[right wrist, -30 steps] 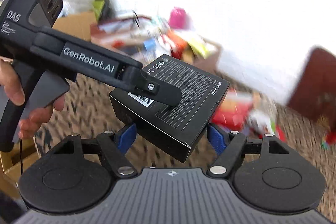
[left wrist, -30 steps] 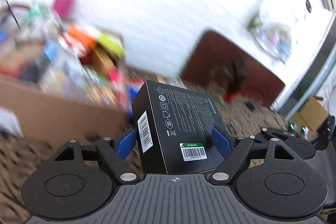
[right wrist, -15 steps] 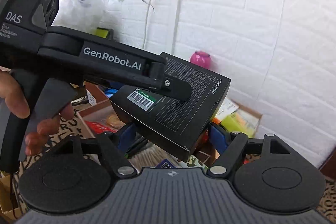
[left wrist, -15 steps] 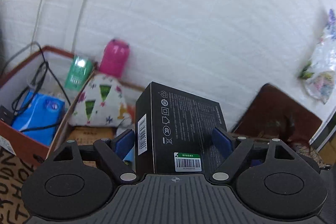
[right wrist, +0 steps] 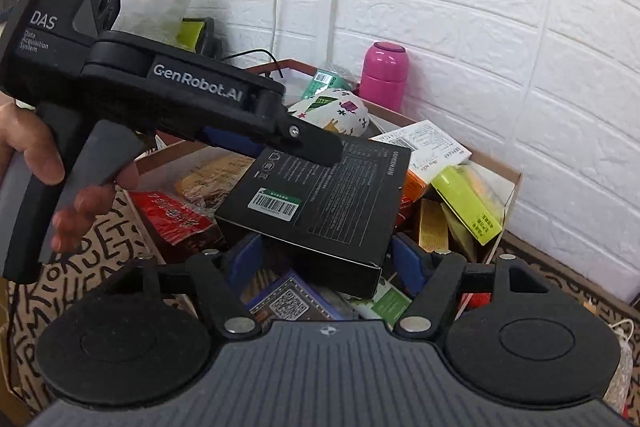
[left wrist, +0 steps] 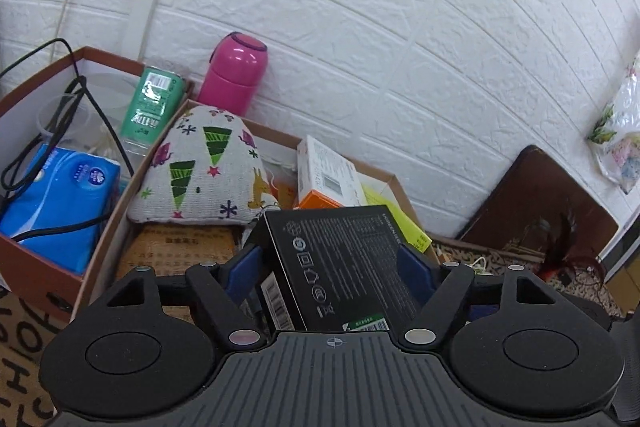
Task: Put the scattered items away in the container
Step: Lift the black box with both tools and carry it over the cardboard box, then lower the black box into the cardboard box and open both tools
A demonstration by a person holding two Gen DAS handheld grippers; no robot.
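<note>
Black box point(left wrist: 344, 267) seen tilted over the cardboard container point(right wrist: 496, 163), left gripper point(left wrist: 332, 263) fingers spread beside it, grip or release not discernible, right gripper point(right wrist: 328, 259) held open under the box's near edge, patterned cushion point(left wrist: 200, 171) lodged at the container's far-left corner, pink flask point(left wrist: 236, 75) stood behind the rim

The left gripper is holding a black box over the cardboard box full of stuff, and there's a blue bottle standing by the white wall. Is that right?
Almost. The bottle by the wall is pink, not blue; the left wrist view shows it clearly, and the right wrist view agrees. The rest holds: the left gripper has the black box between its fingers, above the cardboard box full of stuff.
</note>
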